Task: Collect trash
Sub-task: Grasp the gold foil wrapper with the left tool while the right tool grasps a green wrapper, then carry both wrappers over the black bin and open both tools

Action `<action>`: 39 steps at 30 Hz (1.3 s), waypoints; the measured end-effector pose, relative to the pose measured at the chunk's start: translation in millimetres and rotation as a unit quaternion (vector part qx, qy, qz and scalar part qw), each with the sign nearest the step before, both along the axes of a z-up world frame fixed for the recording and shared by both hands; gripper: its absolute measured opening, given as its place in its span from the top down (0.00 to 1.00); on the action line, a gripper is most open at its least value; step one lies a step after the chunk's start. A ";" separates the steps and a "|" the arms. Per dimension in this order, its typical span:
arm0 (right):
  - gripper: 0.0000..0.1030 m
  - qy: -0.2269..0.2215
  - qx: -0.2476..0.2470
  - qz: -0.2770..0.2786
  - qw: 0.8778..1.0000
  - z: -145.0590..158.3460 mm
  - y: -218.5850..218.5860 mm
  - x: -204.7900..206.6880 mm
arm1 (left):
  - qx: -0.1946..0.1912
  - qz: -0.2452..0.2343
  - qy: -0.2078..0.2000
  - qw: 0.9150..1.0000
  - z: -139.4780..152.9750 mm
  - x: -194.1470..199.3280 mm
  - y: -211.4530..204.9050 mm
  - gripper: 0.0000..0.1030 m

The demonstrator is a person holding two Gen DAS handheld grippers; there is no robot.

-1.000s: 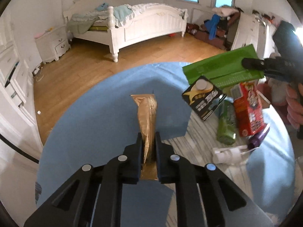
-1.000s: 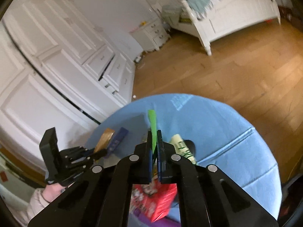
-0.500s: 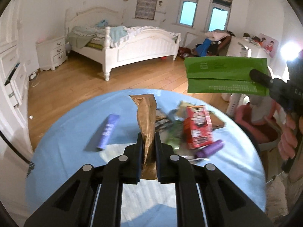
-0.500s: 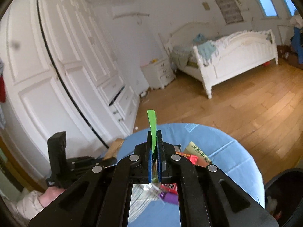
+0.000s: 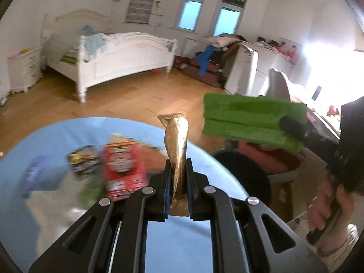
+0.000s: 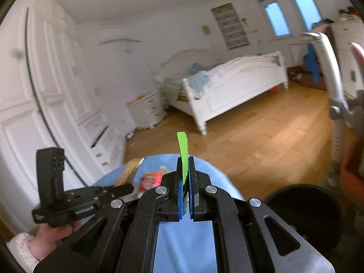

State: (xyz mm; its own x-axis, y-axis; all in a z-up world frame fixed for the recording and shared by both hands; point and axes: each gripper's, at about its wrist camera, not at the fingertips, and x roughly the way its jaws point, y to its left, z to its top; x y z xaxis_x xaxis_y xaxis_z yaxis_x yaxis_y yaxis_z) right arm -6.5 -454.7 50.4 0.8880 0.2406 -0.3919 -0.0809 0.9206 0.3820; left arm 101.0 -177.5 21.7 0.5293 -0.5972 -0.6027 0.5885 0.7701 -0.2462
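My left gripper (image 5: 178, 163) is shut on a gold foil wrapper (image 5: 176, 136) and holds it upright above the right edge of the round blue table (image 5: 56, 127). My right gripper (image 6: 185, 161) is shut on a flat green packet (image 6: 183, 147); the same packet (image 5: 252, 120) shows broadside in the left wrist view, off the table to the right. A black round bin (image 5: 248, 170) stands on the floor past the table edge and also shows in the right wrist view (image 6: 302, 207). A red carton (image 5: 124, 170), a black-and-yellow box (image 5: 85, 163) and a purple wrapper (image 5: 34, 175) lie on the table.
A white bed (image 5: 118, 61) stands across the wooden floor. White wardrobes (image 6: 34, 91) and a nightstand (image 6: 147, 109) line the left wall. A chair with a red cushion (image 5: 268, 159) and a grey vacuum pole (image 6: 334, 95) stand near the bin. Clutter lies by the windows.
Both grippers have swung right with their trash, away from the table middle and toward the black bin. The table items have slid left in the left wrist view.
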 end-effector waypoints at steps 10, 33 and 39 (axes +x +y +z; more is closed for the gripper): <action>0.95 0.045 0.001 -0.087 0.995 -47.1 -70.6 -24.8 | -0.015 -0.076 0.043 0.996 -25.4 -5.4 -110.1 0.88; 0.95 0.117 0.039 -0.142 0.982 -117.0 -123.3 -30.2 | 0.044 -0.134 0.093 0.986 -76.3 -2.8 -201.5 0.86; 0.74 0.137 0.054 -0.160 0.976 -124.3 -134.1 -30.0 | 0.057 -0.130 0.079 0.987 -72.9 -3.4 -211.1 0.24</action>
